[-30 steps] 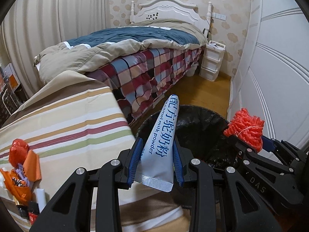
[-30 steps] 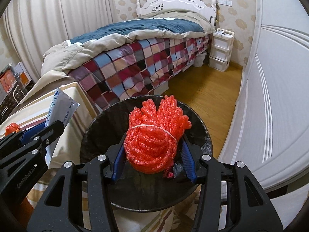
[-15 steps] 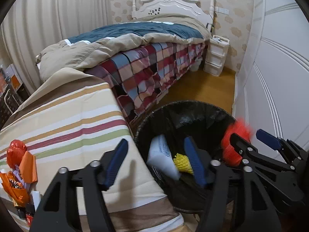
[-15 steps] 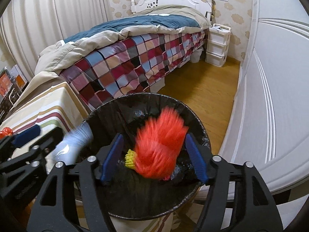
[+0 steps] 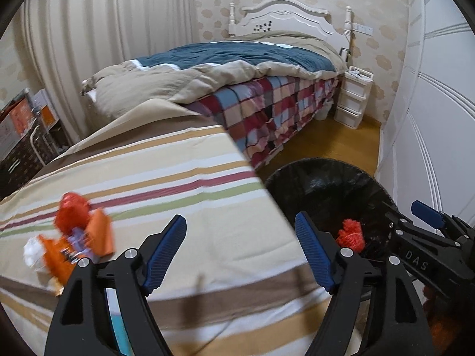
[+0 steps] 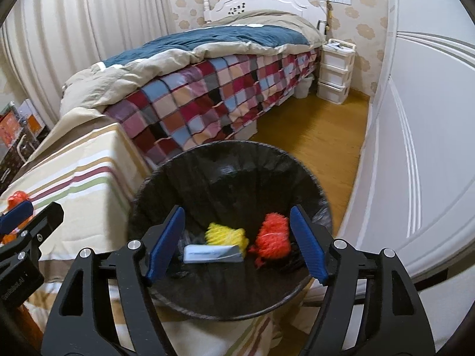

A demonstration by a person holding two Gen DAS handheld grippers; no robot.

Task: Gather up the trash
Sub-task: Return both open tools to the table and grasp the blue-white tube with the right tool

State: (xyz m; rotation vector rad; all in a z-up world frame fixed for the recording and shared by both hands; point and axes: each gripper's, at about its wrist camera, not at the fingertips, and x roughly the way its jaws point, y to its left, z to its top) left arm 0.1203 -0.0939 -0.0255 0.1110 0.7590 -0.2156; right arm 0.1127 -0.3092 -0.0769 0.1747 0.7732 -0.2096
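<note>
Right gripper [image 6: 237, 240] over the round bin with black plastic liner [image 6: 166, 184], jaws opening, nothing between the blue pads. Down on the bin floor, well below the fingers: red foam-net bundle [image 6: 273, 237], yellow foam-net bundle [image 6: 227, 234], silver-white powder sachet [image 6: 212, 253] lying flat. Left gripper [image 5: 240, 249] above the striped cloth-covered table [image 5: 178, 184], jaws opening, empty. Blurred orange and white wrapper pile [image 5: 71, 243] lies on the cloth left of its fingers, apart.
</note>
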